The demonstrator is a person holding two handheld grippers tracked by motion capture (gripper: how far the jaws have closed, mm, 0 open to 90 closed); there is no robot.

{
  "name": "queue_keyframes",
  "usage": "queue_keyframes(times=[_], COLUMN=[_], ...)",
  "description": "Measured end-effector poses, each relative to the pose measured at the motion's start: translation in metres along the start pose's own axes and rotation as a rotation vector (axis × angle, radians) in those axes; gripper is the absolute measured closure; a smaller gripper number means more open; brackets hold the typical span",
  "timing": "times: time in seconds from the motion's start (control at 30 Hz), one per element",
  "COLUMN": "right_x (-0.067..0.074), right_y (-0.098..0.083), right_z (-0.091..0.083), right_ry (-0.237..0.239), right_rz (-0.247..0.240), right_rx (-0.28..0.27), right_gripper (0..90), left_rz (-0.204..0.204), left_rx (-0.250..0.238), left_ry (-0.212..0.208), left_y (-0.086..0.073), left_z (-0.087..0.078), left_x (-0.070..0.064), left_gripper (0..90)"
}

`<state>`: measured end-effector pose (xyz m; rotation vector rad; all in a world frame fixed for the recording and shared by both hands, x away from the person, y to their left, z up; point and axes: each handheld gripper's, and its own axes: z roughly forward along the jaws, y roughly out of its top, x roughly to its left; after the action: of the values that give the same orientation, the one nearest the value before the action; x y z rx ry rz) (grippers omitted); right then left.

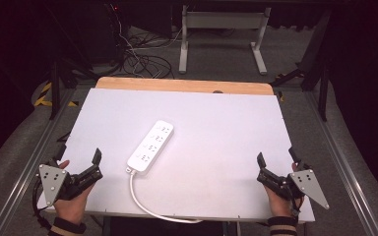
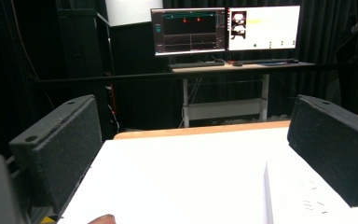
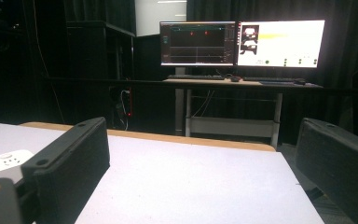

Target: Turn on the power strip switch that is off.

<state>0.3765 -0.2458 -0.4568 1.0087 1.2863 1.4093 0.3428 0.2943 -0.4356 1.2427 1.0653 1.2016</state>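
1. Power strip [image 1: 150,146] lay mid-table on the white board [image 1: 216,118], well apart from both grippers.
2. Left gripper [image 1: 96,164] and right gripper [image 1: 275,164] — jaws spread, nothing held.
3. Risk: the cord [image 1: 142,201] overhangs the near edge — a careless reach could snag it and drag the strip.

A white power strip [image 1: 150,146] lies slantwise near the middle of the white table [image 1: 226,128], its cord [image 1: 150,206] trailing toward six o'clock. The left tongs [image 1: 78,161] rest at eight o'clock, the right tongs [image 1: 277,163] at four o'clock, both with jaws spread and nothing between them.
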Motion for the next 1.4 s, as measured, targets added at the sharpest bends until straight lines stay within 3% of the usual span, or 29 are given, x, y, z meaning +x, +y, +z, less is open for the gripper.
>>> queue_keyframes(times=[1.2,1.4], right_x=[0.0005,0.0004], right_y=[0.0001,0.0003], right_z=[-0.0001,-0.0012], right_ry=[0.000,-0.002], right_rz=[-0.007,-0.010], right_rx=[-0.002,0.000], right_gripper=[3.5,3.5], left_rz=[0.005,0.003], left_rx=[-0.014,-0.005], left_ry=[0.044,0.036], left_y=[-0.0047,-0.0054], left_z=[0.0017,0.0025], left_x=[0.0031,0.0022], left_gripper=[1.6,1.5])
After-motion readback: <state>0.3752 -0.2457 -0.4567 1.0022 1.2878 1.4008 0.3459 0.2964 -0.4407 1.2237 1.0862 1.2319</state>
